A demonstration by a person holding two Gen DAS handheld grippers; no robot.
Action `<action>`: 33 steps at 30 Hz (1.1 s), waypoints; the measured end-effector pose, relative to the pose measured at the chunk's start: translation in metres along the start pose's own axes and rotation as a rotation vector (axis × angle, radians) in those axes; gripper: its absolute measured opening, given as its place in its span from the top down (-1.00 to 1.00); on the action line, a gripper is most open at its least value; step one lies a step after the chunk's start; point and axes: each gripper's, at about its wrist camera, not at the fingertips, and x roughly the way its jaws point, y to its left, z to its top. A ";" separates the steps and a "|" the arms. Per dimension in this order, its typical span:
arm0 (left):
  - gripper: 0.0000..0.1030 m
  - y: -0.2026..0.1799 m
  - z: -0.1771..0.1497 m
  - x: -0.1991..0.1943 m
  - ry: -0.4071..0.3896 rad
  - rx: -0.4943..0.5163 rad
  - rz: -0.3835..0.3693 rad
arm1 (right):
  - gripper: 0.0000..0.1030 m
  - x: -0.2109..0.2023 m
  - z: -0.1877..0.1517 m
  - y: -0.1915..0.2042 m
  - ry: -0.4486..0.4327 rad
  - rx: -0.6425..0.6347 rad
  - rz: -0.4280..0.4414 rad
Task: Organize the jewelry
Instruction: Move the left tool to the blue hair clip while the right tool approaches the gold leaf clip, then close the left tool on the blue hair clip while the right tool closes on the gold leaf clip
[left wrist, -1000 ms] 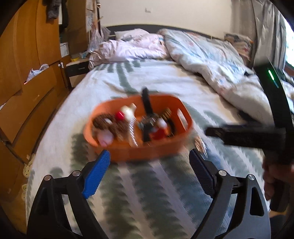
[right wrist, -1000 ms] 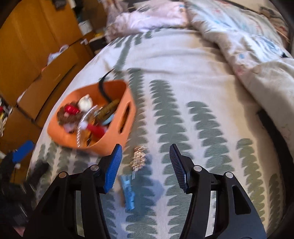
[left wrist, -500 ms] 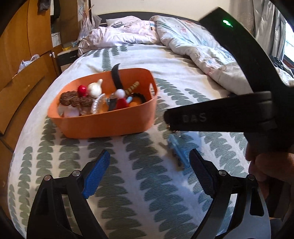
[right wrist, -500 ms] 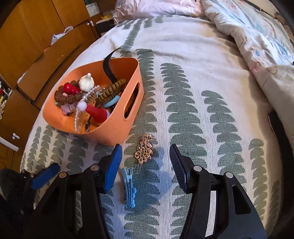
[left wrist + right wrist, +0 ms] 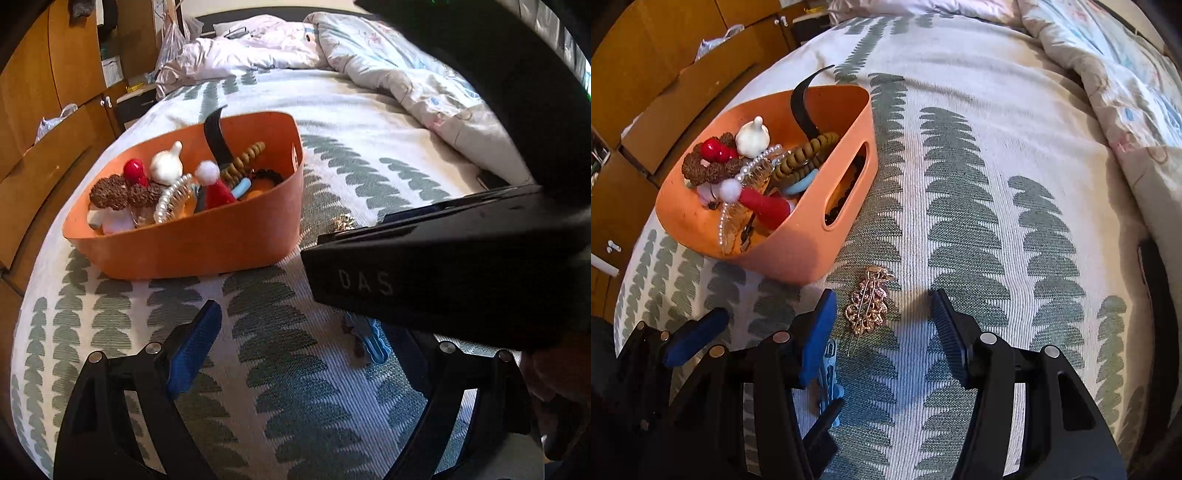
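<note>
Both grippers (image 5: 295, 339) (image 5: 882, 325) spread wide; gold filigree leaf brooch (image 5: 867, 308) (pin up) between right fingers.

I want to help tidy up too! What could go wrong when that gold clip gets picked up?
The gold clip lies flat on the bedspread, so the open right hand-held gripper might pinch fabric or slip. Its thin pin sticks out and could snag. The left hand-held gripper is close beside it, near the blue clip; they could bump.

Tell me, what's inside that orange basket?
The basket holds a black headband, pearl comb, red beads and brown scrunchie. Whatever lies beneath is covered.
</note>
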 end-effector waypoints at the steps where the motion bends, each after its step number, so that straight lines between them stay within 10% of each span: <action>1: -0.68 0.000 0.000 0.002 0.006 0.001 0.007 | -0.10 0.000 0.000 0.002 0.002 -0.011 -0.012; 20: -0.38 0.002 -0.009 0.010 0.012 -0.022 -0.025 | 0.51 0.002 -0.001 -0.018 -0.005 0.083 0.003; 33: 0.09 0.003 -0.007 0.008 0.020 -0.037 -0.087 | 0.53 -0.023 -0.006 -0.039 -0.073 0.187 0.079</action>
